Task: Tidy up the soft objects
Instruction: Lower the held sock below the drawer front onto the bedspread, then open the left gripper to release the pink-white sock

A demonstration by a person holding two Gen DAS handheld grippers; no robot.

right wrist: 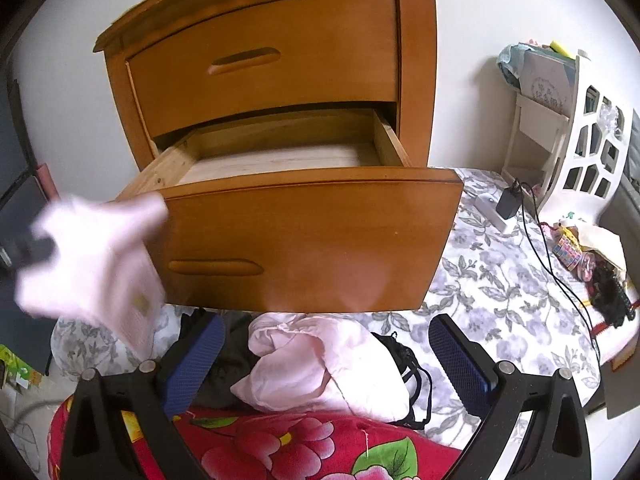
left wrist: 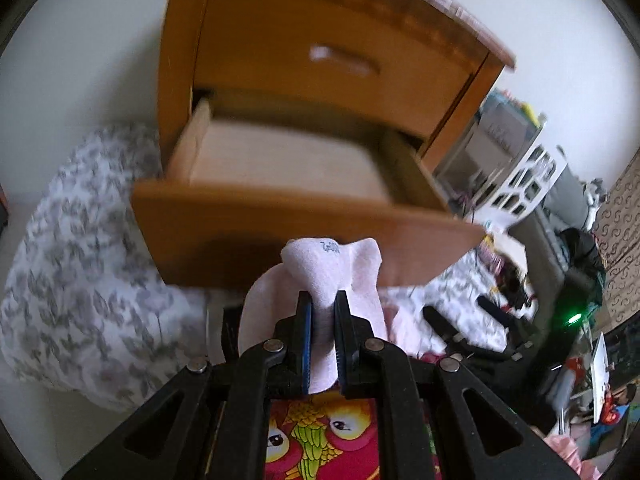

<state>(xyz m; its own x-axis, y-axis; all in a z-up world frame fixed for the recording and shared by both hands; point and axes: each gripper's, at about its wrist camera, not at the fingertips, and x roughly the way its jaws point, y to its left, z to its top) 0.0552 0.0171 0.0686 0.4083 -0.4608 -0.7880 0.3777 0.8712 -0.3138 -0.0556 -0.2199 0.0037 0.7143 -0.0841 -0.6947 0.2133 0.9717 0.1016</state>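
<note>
Nightstand is filling the middle of both views, wooden, upper drawer shut, lower drawer standing pulled out with its bare floor showing, nothing in it. Flowered bedding is spreading under and right of it, white lattice rack beyond. Pink garment is lying bunched just in front of the drawer face, dark clothes tucked around it, red floral quilt nearest the cameras.

Right gripper is hanging released, blue pads wide, straddling the pink garment without touching it as far as I can tell. Left gripper is clenched on a pale pink sock, probably a sock, blur in the right wrist view is smearing it. Sock is sticking forward along the fingers, its tip sitting below the drawer's front lip and toward the drawer's left end. Key relation: the open cavity is lying up and ahead of the held sock, so the left hand is the nearer one and is needing to clear the lip before letting go
</note>
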